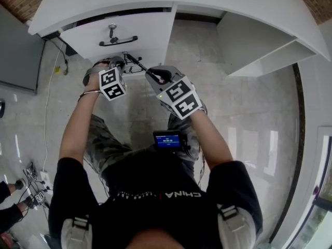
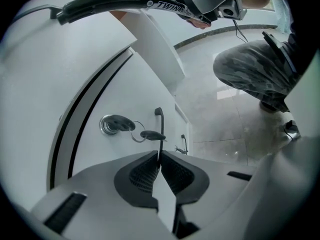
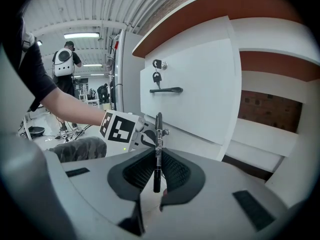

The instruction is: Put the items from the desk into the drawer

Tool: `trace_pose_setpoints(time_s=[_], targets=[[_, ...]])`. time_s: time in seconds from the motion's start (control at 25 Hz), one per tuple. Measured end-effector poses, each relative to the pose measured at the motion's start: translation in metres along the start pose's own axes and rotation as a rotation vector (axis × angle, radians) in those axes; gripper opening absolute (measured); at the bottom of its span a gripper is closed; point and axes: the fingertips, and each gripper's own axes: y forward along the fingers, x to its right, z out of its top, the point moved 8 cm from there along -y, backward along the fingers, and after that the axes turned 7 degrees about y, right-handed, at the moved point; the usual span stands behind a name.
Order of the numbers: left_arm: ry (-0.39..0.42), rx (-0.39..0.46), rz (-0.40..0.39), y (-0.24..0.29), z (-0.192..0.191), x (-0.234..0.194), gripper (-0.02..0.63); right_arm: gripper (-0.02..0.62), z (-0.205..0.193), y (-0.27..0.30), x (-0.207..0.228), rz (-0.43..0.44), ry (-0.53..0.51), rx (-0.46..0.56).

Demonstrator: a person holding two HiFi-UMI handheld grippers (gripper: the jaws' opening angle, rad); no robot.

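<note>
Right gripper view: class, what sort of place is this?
Probably a workshop or lab hall, not a home: a corrugated ceiling with strip lights, a person standing among equipment, and cables across the floor.

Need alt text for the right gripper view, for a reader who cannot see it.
The right claw is shut on a black pen pointing toward a white drawer front with a black handle and keys hanging from its lock. The left claw, held on a bare arm, is just behind the pen.
</note>
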Motion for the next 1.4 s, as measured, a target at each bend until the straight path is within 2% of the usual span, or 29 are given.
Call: trace_pose_setpoints(time_s=[0.4,1.4], targets=[[-0.082,0.044,0.003,-0.013,0.001,0.014,0.026,0.048,0.005,-0.009,-0.006,0.025,-0.019,-0.032],[-0.195,0.091,0.057,-0.041,0.008,0.055,0.037,0.048,0.007,-0.025,-0.028,0.132,-0.059,-0.112]])
